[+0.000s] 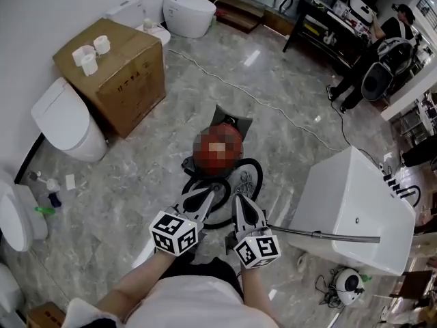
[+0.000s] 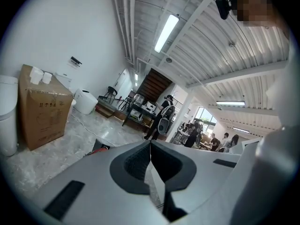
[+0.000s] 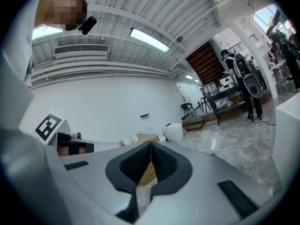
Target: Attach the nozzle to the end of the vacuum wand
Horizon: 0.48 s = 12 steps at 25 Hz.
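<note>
In the head view a red canister vacuum (image 1: 217, 149) sits on the marble floor with its black hose (image 1: 254, 178) looped beside it. A black wedge-shaped piece (image 1: 231, 119), possibly the nozzle, lies just beyond the canister. The silver wand (image 1: 328, 236) lies level at the right, running toward a white unit. My left gripper (image 1: 216, 190) and right gripper (image 1: 240, 200) are side by side just short of the canister. Both are shut and hold nothing. The left gripper view shows the left gripper (image 2: 150, 144) with pads together, and the right gripper view shows the same for the right gripper (image 3: 150, 145).
A cardboard box (image 1: 116, 70) with paper rolls stands at the left between toilets (image 1: 65, 118). Another toilet (image 1: 188, 12) is at the back. A large white unit (image 1: 351, 210) stands at the right. A cable (image 1: 273, 108) crosses the floor. A person (image 1: 369, 60) stands by a table far right.
</note>
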Each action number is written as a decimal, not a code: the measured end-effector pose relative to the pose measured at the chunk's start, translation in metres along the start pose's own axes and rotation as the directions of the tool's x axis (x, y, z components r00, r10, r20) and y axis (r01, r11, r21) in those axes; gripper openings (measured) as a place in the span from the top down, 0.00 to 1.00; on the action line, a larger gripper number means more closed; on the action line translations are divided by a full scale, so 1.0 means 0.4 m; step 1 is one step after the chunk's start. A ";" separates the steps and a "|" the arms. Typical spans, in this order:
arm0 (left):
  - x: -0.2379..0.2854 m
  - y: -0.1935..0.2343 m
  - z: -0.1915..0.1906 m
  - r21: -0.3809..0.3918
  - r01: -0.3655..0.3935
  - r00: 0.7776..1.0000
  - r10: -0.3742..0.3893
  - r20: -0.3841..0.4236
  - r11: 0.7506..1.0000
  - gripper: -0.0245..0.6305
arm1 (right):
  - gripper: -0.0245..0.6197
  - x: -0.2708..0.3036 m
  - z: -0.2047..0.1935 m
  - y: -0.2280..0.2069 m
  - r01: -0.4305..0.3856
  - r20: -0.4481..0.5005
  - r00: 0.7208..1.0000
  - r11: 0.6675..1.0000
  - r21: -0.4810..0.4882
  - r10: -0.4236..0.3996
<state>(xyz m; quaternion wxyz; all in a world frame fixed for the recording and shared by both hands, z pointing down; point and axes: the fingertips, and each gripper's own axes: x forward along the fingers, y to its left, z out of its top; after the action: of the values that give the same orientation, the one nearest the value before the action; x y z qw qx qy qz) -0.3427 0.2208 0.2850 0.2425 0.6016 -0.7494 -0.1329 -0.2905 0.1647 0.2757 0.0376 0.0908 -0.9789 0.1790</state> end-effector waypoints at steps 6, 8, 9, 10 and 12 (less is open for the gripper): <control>0.025 0.045 0.020 -0.043 0.016 1.000 -0.015 0.023 0.999 0.95 | 0.94 0.061 -0.018 0.009 -0.058 -0.041 0.997 0.998 -0.004 0.058; 0.032 0.051 0.017 -0.049 0.016 1.000 -0.015 0.017 0.999 0.95 | 0.94 0.073 -0.020 0.010 -0.082 -0.064 0.995 0.996 -0.018 0.080; 0.035 0.051 0.016 -0.049 0.016 1.000 -0.015 0.012 0.999 0.95 | 0.94 0.077 -0.020 0.008 -0.093 -0.074 0.993 0.995 -0.019 0.091; 0.037 0.050 0.016 -0.044 0.017 1.000 -0.016 0.005 0.999 0.95 | 0.94 0.082 -0.019 0.004 -0.102 -0.080 0.992 0.995 -0.013 0.100; 0.040 0.045 0.012 -0.026 0.019 1.000 -0.019 -0.015 0.999 0.95 | 0.94 0.089 -0.019 -0.007 -0.109 -0.088 0.990 0.994 0.006 0.109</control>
<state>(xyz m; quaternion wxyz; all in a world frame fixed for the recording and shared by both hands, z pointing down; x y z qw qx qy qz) -0.3629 0.2091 0.2931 0.2547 0.6065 -0.7400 -0.1404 -0.3246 0.1589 0.2878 0.0708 0.0292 -0.9797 0.1852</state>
